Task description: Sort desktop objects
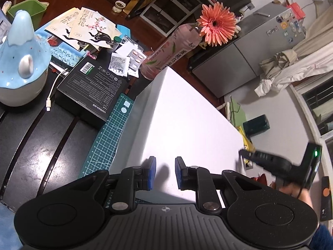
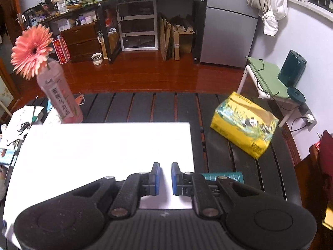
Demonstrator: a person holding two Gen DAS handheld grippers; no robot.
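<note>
I held both grippers over the white sheet (image 2: 104,145) that lay flat on the dark slatted tabletop (image 2: 145,106). My left gripper (image 1: 165,173) was closed as far as it goes with nothing between its blue pads, and my right gripper (image 2: 165,177) was likewise nearly shut and empty, hanging above the near right part of the sheet.

The things I judged most likely to need sorting sat around that sheet. The yellow panda-print pack (image 2: 243,123) lay off the sheet's right edge, well apart from my right gripper, with its long axis running diagonally from the far left toward the near right. The pink bottle (image 2: 60,98) with the orange flower (image 2: 31,52) in it stood at the sheet's far left corner, upright but leaning, with its neck tipped away to the left. On the left side, the black box (image 1: 93,91) lay flat beside the green cutting mat (image 1: 108,139), with its long side slanting toward the sheet, and a white cable (image 1: 53,91) trailed next to it.

The risk I saw was the bottle: tall, top-heavy with the flower, and touching or just beside the sheet, so any tug on the sheet or a sweep past it could have toppled it onto the papers (image 1: 89,29). The soft pack could also have sagged or slipped from a narrow pinch.
</note>
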